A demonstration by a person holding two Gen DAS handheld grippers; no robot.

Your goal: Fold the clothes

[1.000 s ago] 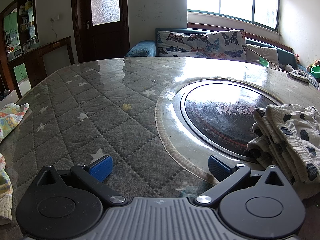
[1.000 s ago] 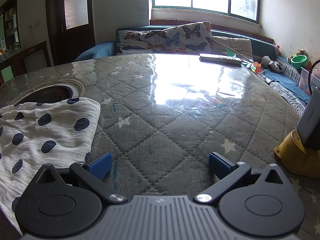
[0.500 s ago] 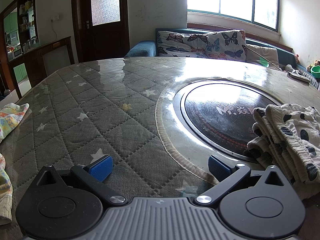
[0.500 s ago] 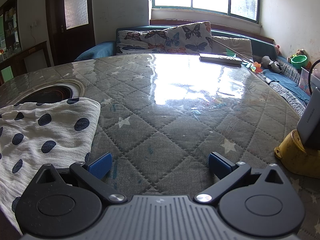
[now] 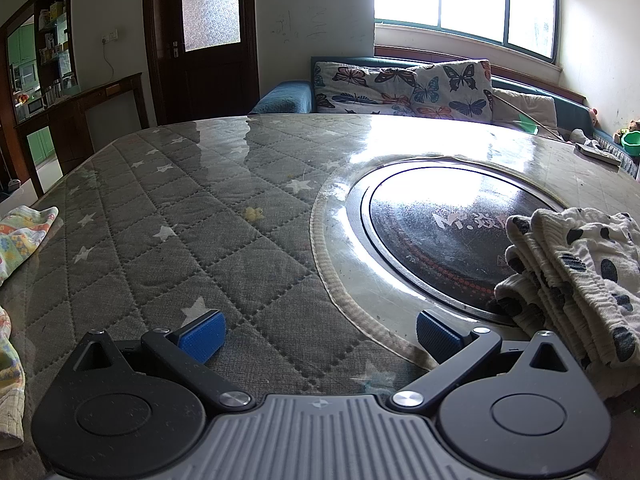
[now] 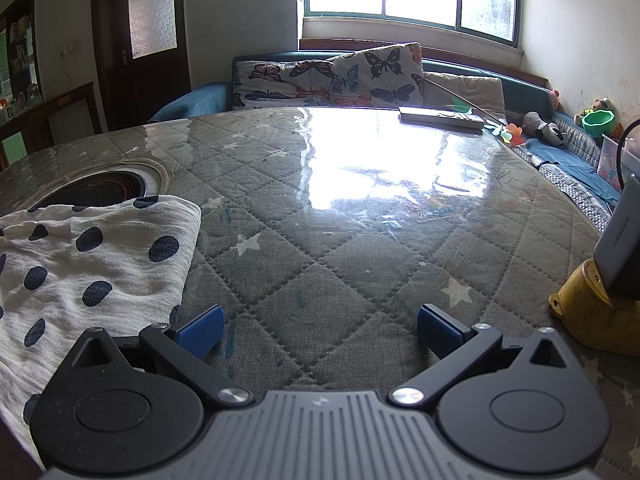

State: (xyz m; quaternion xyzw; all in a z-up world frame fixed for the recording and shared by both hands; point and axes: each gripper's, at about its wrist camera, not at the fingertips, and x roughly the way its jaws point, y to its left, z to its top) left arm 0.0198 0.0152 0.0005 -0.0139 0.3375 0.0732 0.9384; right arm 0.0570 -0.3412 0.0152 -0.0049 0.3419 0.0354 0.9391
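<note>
A white garment with dark blue dots (image 5: pixel 572 276) lies folded in layers on the table, at the right of the left wrist view. It also shows at the left of the right wrist view (image 6: pixel 92 264), flat, next to my left blue pad. My left gripper (image 5: pixel 318 336) is open and empty, low over the quilted table to the left of the garment. My right gripper (image 6: pixel 318 330) is open and empty, just right of the garment's edge.
A round black hotplate (image 5: pixel 452 236) is set in the quilted table (image 5: pixel 180 240). Colourful cloths (image 5: pixel 20 236) lie at the table's left edge. A yellow stand with a grey device (image 6: pixel 600 304) sits at the right. A remote (image 6: pixel 440 118) lies at the far side.
</note>
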